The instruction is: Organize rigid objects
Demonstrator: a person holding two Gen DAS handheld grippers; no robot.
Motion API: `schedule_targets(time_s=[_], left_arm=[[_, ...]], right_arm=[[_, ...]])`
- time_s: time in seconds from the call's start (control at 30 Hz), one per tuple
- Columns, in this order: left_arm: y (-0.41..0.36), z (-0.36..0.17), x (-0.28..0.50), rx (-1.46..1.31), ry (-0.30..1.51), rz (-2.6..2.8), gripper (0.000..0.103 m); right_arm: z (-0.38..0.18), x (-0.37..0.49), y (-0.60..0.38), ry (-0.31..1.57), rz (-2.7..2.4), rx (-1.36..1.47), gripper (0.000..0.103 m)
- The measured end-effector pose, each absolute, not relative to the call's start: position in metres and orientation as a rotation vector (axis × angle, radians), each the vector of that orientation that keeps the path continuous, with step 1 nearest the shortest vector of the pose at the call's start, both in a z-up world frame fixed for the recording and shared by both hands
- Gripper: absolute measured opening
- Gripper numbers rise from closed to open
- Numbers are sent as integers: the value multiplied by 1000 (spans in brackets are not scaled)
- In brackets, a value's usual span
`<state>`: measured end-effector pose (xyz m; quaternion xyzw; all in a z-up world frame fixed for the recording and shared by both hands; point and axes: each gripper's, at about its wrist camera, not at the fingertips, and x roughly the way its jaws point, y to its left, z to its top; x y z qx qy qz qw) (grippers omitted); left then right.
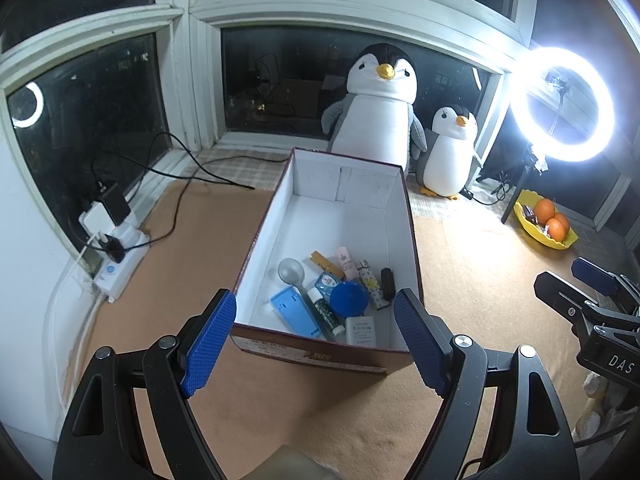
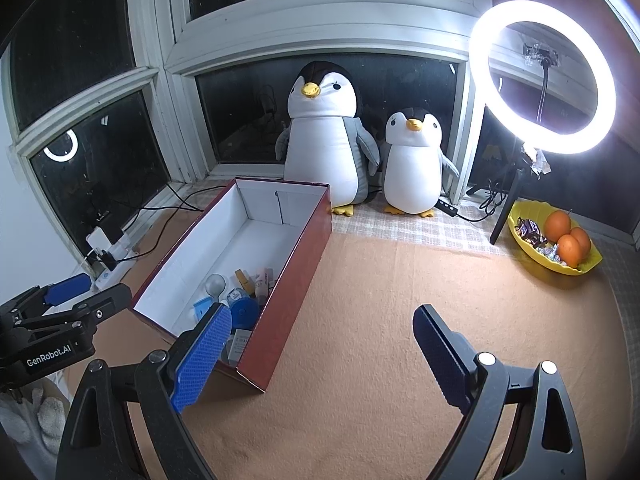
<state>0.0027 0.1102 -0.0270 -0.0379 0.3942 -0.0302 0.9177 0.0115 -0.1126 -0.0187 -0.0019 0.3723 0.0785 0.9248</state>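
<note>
We're seeing the left gripper [image 1: 314,330] hanging with its blue pads spread wide, nothing between them, nothing touching; it's framing the near end of the box [image 1: 256,236] from above. The right gripper [image 2: 322,354] is likewise gaping and empty, hovering over bare orange mat [image 2: 380,320] just right of the box. The box is sitting mid-mat, long axis running away from us toward the big penguin [image 1: 380,108] and small penguin [image 1: 450,152] by the window. All the small items are lying bunched in its near end: a light-blue flat case [image 1: 294,312], a clear spoon [image 1: 292,272] with bowl pointing away, a glitter tube [image 1: 324,312] lying roughly along the box's length, a blue round lid [image 1: 349,299], a pink bottle [image 1: 346,264], a patterned lighter [image 1: 372,284], a black stick-shaped item [image 1: 387,282] and a white labelled bottle [image 1: 361,330]. We're guessing on the lighter — detail is soft there. A yellow fruit dish [image 2: 520,240] is sitting well apart at right, under the ring light [image 2: 542,76].
</note>
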Motion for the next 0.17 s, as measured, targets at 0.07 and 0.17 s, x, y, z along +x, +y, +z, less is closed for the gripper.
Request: schedule_targets(time_s=[0.07,0.17], left_arm=[[110,-27,3,-72,808,-62,81],[110,-28,5,-69,817,-67,81]], right_arm=[[-19,12,-113,765,161,-4,90],[-22,12,-114,769,154,2,90]])
